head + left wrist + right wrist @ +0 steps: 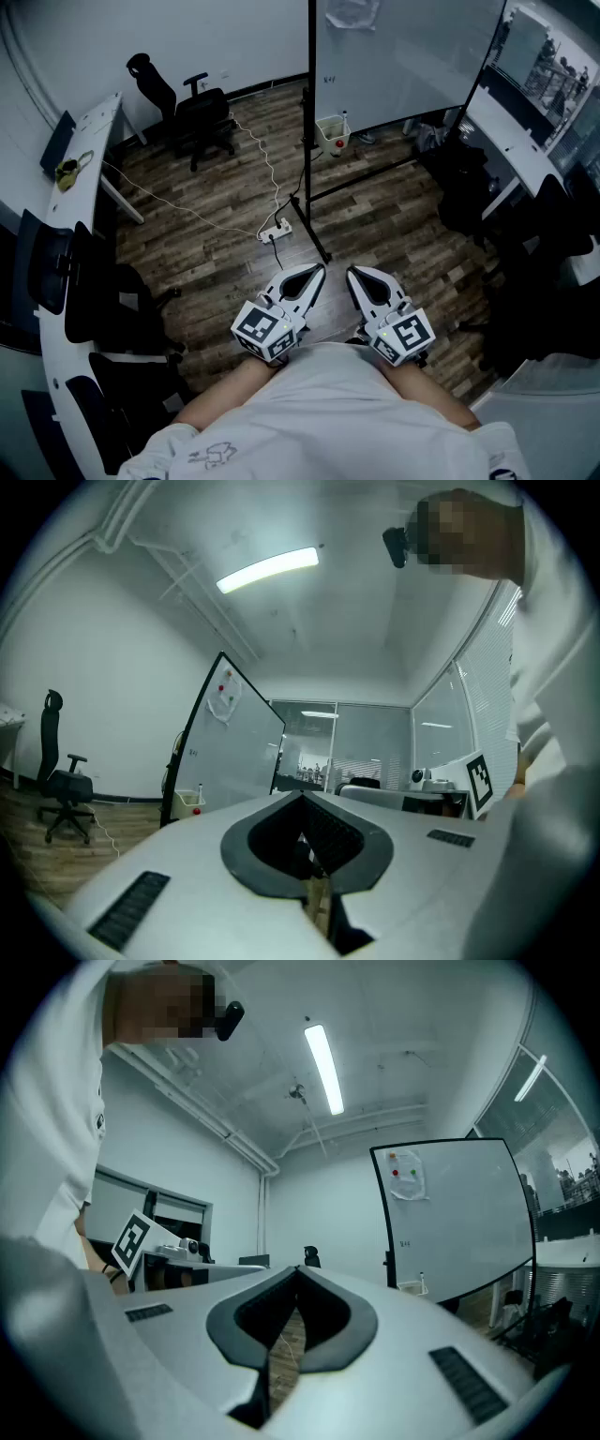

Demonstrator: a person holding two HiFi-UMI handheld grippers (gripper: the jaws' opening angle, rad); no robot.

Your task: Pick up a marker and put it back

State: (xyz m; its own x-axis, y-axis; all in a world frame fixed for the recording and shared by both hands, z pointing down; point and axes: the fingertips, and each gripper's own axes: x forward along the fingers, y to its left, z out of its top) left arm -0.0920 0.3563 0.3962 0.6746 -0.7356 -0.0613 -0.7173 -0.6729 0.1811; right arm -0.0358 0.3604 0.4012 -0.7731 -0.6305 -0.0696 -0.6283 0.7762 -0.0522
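Head view first: the left gripper [317, 272] and right gripper [354, 273] sit tucked against the torso, aimed at the whiteboard [403, 56] across open floor [216, 234]. I can't make out the marker; it's probably at the board, too small to tell. I'd go in straight, clear of the stand foot [315, 236] and the cable [187, 211] on the left, since the desk [525, 155] crowds the right. Left gripper view: tongs clenched, nothing between them. Right gripper view: tips pressed together, empty, so I'd open one before reaching.
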